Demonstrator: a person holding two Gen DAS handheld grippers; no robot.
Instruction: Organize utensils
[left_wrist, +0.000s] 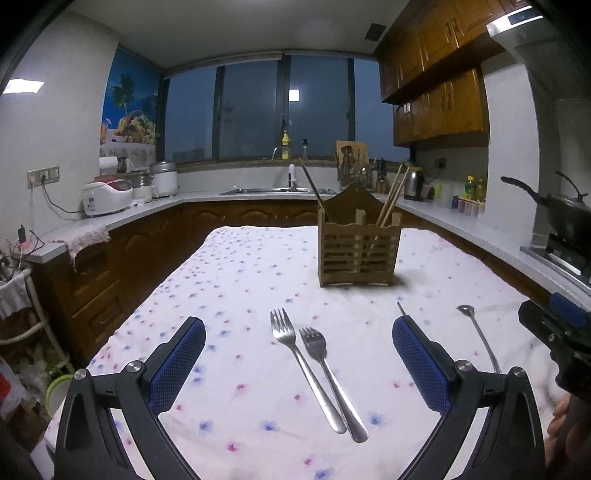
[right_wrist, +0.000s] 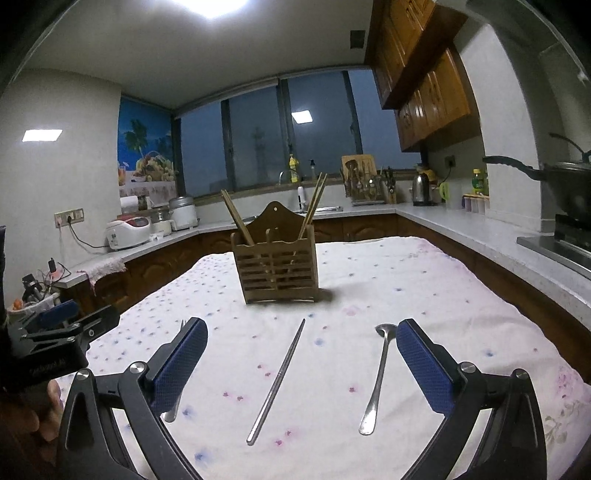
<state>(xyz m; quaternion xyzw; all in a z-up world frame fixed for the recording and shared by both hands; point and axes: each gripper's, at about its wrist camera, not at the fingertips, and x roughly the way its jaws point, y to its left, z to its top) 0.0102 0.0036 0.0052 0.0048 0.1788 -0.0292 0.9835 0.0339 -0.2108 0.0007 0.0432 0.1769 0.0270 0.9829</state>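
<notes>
On the flowered tablecloth (left_wrist: 240, 277) lie a large fork (left_wrist: 295, 354) and a small fork (left_wrist: 328, 373), side by side between the wide-apart fingers of my open left gripper (left_wrist: 299, 328). Nothing touches its pads. In the right wrist view, a pair of metal chopsticks (right_wrist: 280, 376) and a spoon (right_wrist: 376, 376) lie between the fingers of my open right gripper (right_wrist: 303, 326), the spoon close to the right pad. A slatted wooden utensil holder (left_wrist: 358, 251) (right_wrist: 277, 266) stands upright further back, with wooden chopsticks in it. Each gripper shows at the edge of the other's view.
Kitchen counters wrap around the table on three sides. A wok (right_wrist: 569, 184) sits on the stove at the right, rice cookers (left_wrist: 107, 197) at the left, a sink (left_wrist: 277, 191) under the window. A person's hand (right_wrist: 44, 417) holds the left gripper.
</notes>
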